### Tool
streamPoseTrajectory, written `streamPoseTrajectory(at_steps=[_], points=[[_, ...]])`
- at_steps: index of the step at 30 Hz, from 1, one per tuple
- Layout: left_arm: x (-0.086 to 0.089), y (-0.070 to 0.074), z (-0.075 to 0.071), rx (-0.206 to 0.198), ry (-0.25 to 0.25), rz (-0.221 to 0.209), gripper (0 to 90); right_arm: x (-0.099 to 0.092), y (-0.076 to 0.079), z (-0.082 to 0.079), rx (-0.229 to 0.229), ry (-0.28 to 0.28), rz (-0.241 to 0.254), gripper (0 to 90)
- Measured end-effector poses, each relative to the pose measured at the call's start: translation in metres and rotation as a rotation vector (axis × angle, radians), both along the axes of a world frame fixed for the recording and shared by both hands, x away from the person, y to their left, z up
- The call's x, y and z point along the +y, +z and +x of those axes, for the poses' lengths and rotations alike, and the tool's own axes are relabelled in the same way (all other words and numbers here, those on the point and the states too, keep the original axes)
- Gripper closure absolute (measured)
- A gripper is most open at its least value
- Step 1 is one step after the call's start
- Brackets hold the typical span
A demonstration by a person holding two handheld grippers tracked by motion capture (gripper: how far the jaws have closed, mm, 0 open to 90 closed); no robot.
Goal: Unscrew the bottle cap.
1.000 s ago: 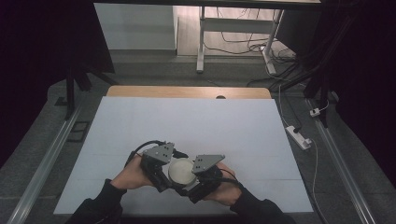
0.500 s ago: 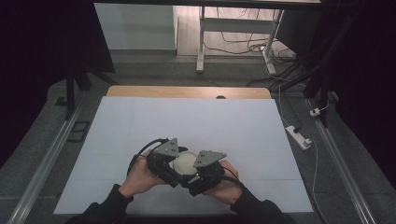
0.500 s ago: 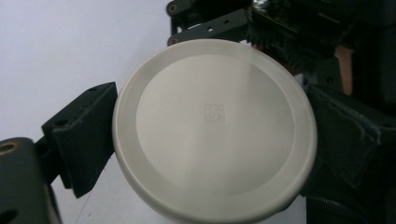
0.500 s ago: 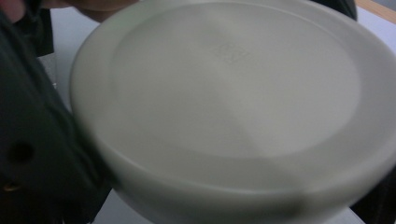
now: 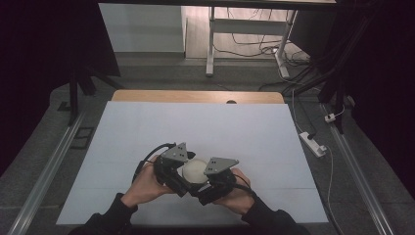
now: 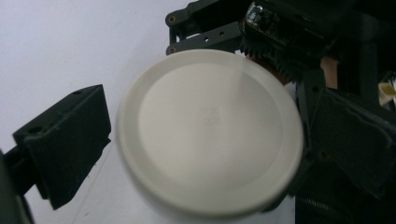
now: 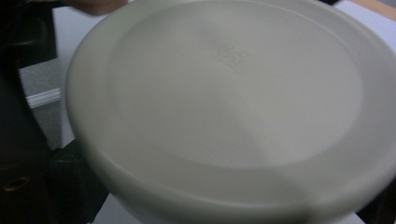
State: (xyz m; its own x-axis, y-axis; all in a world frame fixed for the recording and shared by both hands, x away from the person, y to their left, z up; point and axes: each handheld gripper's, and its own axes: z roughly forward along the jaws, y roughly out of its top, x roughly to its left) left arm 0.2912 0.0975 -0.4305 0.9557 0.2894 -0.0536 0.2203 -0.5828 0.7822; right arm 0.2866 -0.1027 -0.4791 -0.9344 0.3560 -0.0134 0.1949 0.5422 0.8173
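A: The bowl point(image 5: 194, 169)?
B: Round, smooth, off-white, matte like plastic, turned base-up at the lower middle of the high view. A faint embossed mark sits mid-base, unreadable.
A: Grippers?
B: The left gripper point(image 5: 172, 169) and right gripper point(image 5: 211, 179) flank it; each gripper's jaws stand wide, spanning its rim. Whether they press it, I cannot tell.
A: Around?
B: The white bench point(image 5: 161, 127); a power strip point(image 5: 313, 143) right.
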Motion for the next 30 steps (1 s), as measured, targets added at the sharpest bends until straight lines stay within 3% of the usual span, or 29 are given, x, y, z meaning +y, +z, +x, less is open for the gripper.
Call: streamPoseTrajectory(at_steps=[3,7,10,14,17,21,30], points=[[0.010,0.002,0.001,-0.002,-0.093,0.005,0.7,0.001,0.000,-0.002,0.006,0.031,0.000,6.3],[0.014,0.001,-0.002,-0.031,-0.208,0.055,1.6,0.004,-0.001,-0.005,0.020,0.093,-0.001,6.3],[0.011,-0.002,-0.005,-0.037,-0.256,0.062,1.7,0.007,-0.001,-0.009,0.025,0.133,-0.004,6.4],[0.008,-0.004,-0.008,-0.063,-0.273,0.086,6.0,0.009,0.000,-0.014,0.019,0.170,-0.006,6.3],[0.007,-0.004,-0.010,-0.074,-0.265,0.098,7.5,0.009,0.000,-0.015,0.015,0.174,-0.007,6.3],[0.004,-0.005,-0.009,-0.063,-0.215,0.102,7.7,0.009,0.000,-0.013,0.017,0.147,-0.013,6.4],[-0.006,-0.006,-0.005,-0.027,-0.018,0.106,7.8,0.006,-0.002,-0.006,-0.001,0.029,-0.039,6.4]])
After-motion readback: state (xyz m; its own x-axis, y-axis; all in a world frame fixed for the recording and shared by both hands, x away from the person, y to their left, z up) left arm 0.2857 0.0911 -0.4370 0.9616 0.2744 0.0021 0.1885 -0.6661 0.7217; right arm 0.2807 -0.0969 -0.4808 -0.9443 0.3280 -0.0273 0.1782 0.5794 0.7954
